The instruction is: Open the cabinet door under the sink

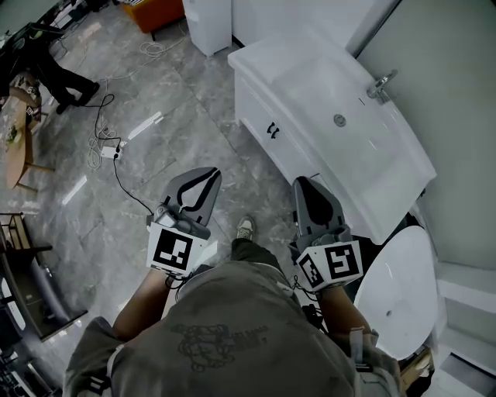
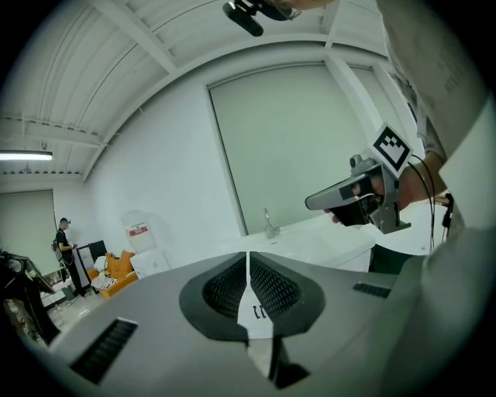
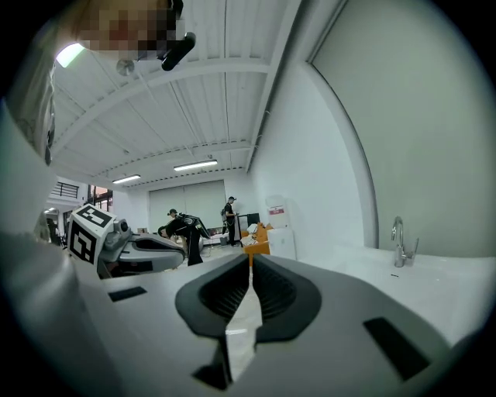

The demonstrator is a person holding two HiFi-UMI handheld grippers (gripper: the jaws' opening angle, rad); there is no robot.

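Observation:
The white sink cabinet (image 1: pixel 260 108) stands ahead of me and to the right, its doors closed, with two small black handles (image 1: pixel 272 130) side by side on the front. A basin and chrome faucet (image 1: pixel 380 85) sit on top. My left gripper (image 1: pixel 209 174) hangs over the floor left of the cabinet, jaws shut and empty. My right gripper (image 1: pixel 301 183) is beside the cabinet's near front corner, also shut and empty. In the left gripper view its own closed jaws (image 2: pixel 248 257) point toward the sink top (image 2: pixel 310 236), with the right gripper (image 2: pixel 341 198) off to the right.
A white toilet (image 1: pixel 399 291) stands close at my right. A power strip with cables (image 1: pixel 110 151) lies on the grey tiled floor to the left. A white appliance (image 1: pixel 208 23) and an orange seat (image 1: pixel 155 12) are beyond the cabinet. People stand far back (image 3: pixel 229 217).

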